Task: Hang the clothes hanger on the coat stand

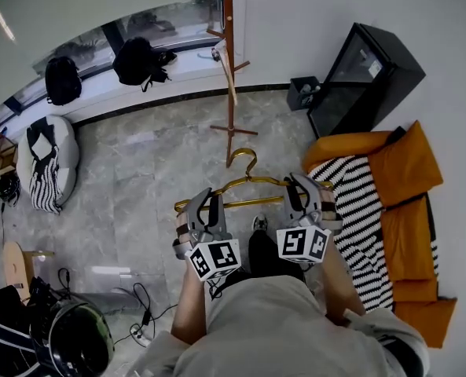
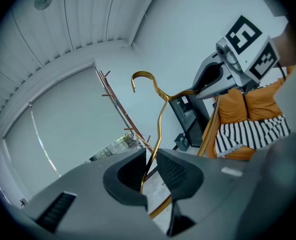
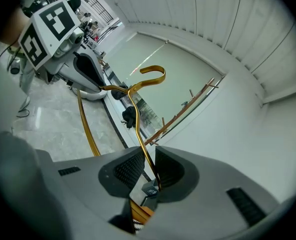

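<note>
I'm keeping the left claw (image 1: 203,201) and right claw (image 1: 299,185) narrowly parted, each pinching a shoulder of the thin gold metal clothes hanger (image 1: 252,181) in mid-air. The brown wooden coat stand (image 1: 229,69) is standing at twelve o'clock, well apart, across grey marble floor (image 1: 138,179). An orange sofa (image 1: 405,171) is sitting at three o'clock.

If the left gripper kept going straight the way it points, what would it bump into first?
Probably the coat stand: its wooden pole stands ahead of the left gripper, which holds the gold clothes hanger. Nothing else shows in between, though the distance is unclear.
</note>
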Action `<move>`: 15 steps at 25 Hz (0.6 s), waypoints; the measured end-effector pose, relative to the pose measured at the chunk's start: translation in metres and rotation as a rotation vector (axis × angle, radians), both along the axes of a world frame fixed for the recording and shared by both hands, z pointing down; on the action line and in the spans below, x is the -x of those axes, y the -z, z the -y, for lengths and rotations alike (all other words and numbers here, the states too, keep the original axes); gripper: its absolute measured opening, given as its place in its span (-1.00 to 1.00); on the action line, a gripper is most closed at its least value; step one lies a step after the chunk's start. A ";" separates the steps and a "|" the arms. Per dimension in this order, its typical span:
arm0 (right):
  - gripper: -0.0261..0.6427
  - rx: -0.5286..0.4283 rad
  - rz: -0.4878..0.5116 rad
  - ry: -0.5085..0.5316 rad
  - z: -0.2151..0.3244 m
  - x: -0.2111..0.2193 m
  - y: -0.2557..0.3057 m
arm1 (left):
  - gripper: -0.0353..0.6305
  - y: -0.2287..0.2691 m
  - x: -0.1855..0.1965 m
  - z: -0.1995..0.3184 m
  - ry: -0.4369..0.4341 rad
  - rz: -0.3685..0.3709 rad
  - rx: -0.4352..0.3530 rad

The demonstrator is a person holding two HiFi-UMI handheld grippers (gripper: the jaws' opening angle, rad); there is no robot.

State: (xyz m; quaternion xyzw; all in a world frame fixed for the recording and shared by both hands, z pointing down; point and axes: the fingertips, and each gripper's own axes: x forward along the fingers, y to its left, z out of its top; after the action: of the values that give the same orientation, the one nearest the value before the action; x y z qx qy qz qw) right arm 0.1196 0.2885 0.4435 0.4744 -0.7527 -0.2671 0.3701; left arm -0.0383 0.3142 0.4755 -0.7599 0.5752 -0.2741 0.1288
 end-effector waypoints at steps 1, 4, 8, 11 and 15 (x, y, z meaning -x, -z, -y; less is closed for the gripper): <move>-0.75 -0.006 0.000 0.003 0.006 0.000 -0.002 | -0.68 -0.001 0.000 0.005 0.004 0.001 0.000; -0.75 -0.008 0.010 0.015 0.027 0.003 -0.005 | -0.68 -0.001 0.003 0.023 0.014 0.011 -0.001; -0.75 -0.025 0.022 0.046 0.066 0.012 0.002 | -0.68 0.006 0.012 0.059 0.042 0.020 -0.026; -0.75 -0.037 0.029 0.057 0.100 0.015 0.011 | -0.68 0.013 0.014 0.092 0.058 0.023 -0.039; -0.75 -0.049 0.030 0.069 0.146 0.009 0.018 | -0.68 0.019 0.006 0.136 0.063 0.016 -0.048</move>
State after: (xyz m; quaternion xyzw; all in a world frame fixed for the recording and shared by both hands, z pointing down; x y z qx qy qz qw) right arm 0.1110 0.1427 0.4255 0.4612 -0.7674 -0.2906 0.3377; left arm -0.0447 0.1778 0.4567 -0.7357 0.6044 -0.2703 0.1429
